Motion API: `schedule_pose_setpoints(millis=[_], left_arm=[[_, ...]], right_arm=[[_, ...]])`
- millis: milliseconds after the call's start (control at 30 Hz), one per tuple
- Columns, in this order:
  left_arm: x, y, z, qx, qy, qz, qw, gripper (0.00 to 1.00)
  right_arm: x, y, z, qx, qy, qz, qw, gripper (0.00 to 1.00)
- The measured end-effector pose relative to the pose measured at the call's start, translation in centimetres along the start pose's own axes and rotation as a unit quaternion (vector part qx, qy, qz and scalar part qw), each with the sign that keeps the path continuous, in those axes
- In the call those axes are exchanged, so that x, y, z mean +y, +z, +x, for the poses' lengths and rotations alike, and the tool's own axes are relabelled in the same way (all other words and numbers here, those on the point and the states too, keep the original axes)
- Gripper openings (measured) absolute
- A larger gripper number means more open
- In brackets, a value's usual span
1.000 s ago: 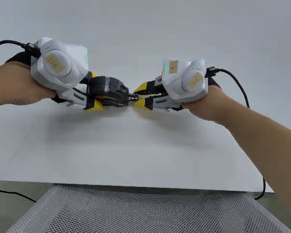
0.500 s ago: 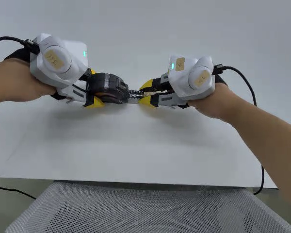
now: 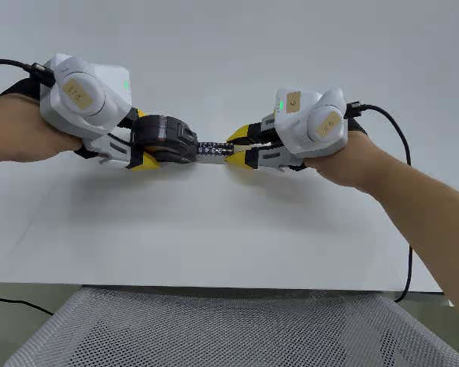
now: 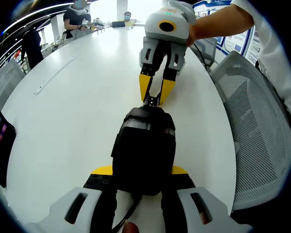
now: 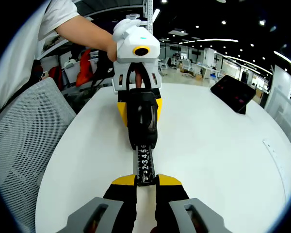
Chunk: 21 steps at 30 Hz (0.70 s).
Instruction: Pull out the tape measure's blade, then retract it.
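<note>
Mid-frame over the surface (image 3: 214, 237), a tape measure (image 3: 167, 139) is being held.
Left gripper (image 3: 144, 139) is clamping its case; right gripper's (image 3: 236, 149) fingers (image 3: 241, 135) are pinching the blade (image 3: 212, 150).

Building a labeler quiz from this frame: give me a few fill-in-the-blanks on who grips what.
The left gripper clamps the tape measure, whose case is ____.
The right gripper pinches the end of the blade, which shows printed ____.
The jaw tips of both grippers are coloured ____.
Missing words: black; numbers; yellow.
</note>
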<state>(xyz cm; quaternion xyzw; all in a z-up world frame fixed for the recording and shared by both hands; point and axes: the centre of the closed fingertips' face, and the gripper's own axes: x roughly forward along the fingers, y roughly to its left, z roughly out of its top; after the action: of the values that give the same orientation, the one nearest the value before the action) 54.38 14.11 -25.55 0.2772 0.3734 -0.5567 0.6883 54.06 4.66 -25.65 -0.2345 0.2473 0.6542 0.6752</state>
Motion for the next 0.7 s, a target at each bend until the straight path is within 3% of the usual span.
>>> schedule_pose_setpoints(millis=[700], left_arm=[[0.0, 0.0, 0.0, -0.001, 0.003, -0.001, 1.0000, 0.30]], right_arm=[[-0.4, -1.9, -2.5, 0.016, -0.015, -0.002, 0.9998, 0.10]])
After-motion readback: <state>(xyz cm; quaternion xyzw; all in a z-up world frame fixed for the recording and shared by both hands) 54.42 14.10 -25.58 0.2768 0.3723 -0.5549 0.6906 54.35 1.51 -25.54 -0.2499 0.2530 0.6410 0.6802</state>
